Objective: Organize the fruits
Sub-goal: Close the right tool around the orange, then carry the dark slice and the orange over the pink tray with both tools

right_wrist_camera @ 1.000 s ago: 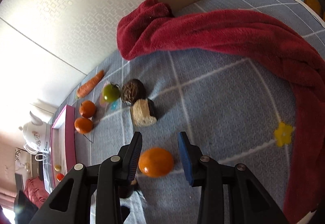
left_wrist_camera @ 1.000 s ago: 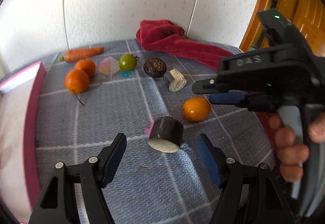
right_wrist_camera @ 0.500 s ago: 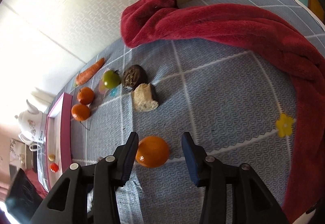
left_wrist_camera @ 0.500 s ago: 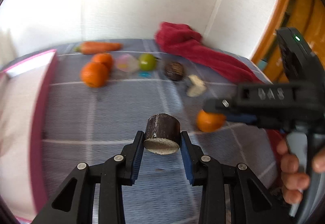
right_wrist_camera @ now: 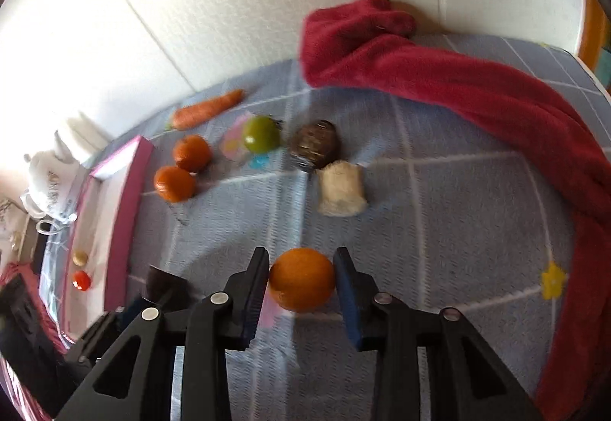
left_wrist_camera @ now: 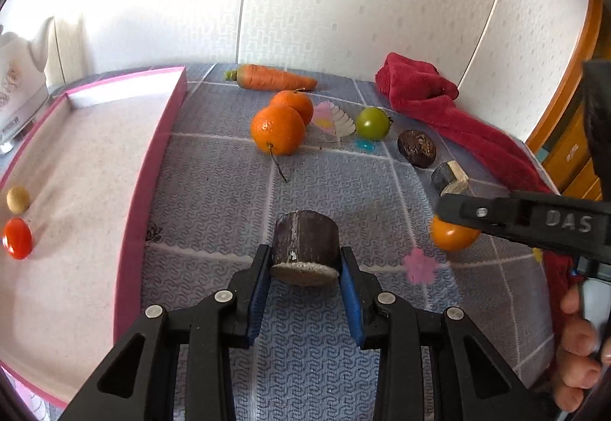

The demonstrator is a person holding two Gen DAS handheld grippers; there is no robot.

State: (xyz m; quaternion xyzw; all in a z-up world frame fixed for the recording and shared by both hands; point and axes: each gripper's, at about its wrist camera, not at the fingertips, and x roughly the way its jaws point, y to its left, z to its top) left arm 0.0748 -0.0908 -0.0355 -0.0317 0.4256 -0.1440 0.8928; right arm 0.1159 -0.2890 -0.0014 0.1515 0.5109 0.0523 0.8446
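- Dark purple-brown sugarcane piece (left_wrist_camera: 305,237), cut end pale, sits pinched between the blue pads of the left tongs (left_wrist_camera: 304,285), above the grey-blue patterned table (left_wrist_camera: 236,191).
- Orange tangerine (right_wrist_camera: 301,279) is gripped by the right tongs (right_wrist_camera: 301,285), whose jaws have just been closing onto it; in the left view it shows partly behind the right tongs' black arm, at the right.
- Pink-rimmed tray (left_wrist_camera: 152,169) lies at the left, holding a red cherry tomato (left_wrist_camera: 17,238) and a small tan round fruit (left_wrist_camera: 18,199).
- Farther off lie two oranges (left_wrist_camera: 278,128), touching, a carrot (left_wrist_camera: 273,78) behind them, a green tomato (left_wrist_camera: 372,122), a dark round fruit (left_wrist_camera: 416,148) and another cane piece (left_wrist_camera: 450,178).
- A red towel (right_wrist_camera: 477,96) trails along the right edge.
- A person's fingers (left_wrist_camera: 576,348) show at the far right, on the right tongs' handle.
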